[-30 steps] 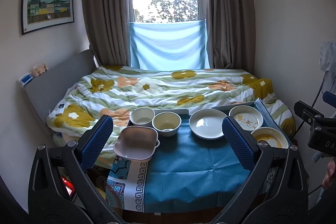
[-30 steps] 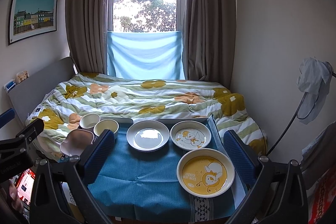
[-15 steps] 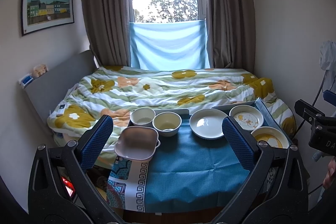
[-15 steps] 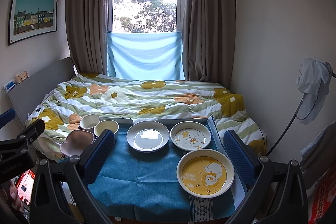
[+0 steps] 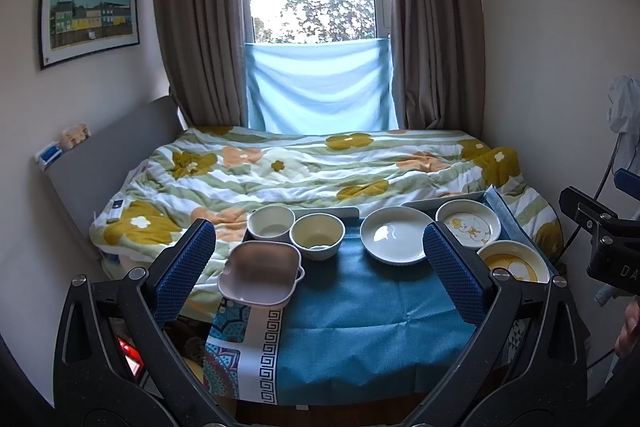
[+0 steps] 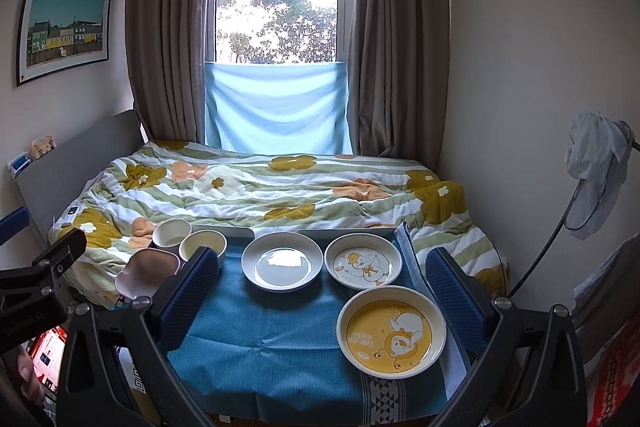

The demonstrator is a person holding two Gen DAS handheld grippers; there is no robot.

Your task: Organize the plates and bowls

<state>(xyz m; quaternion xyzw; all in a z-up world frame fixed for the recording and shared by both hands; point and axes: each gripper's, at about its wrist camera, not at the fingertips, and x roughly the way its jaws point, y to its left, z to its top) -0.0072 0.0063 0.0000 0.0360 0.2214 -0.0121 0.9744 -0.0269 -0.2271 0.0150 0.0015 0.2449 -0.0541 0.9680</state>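
Observation:
On the blue cloth [image 5: 360,323] stand a pink square bowl [image 5: 260,279], a white round bowl [image 5: 270,223], a cream round bowl [image 5: 317,236], a plain white plate [image 5: 394,235], a small duck plate [image 5: 468,224] and a yellow duck plate [image 6: 391,336]. My left gripper [image 5: 320,267] is open and empty, held back above the cloth's near part. My right gripper [image 6: 320,291] is open and empty, also held back; the yellow plate lies between its fingers in the view.
A bed with a flowered quilt [image 5: 320,171] lies right behind the table. A patterned cloth [image 5: 244,351] hangs at the table's left front. A wall [image 6: 540,107] and a lamp with a cloth [image 6: 596,171] stand on the right.

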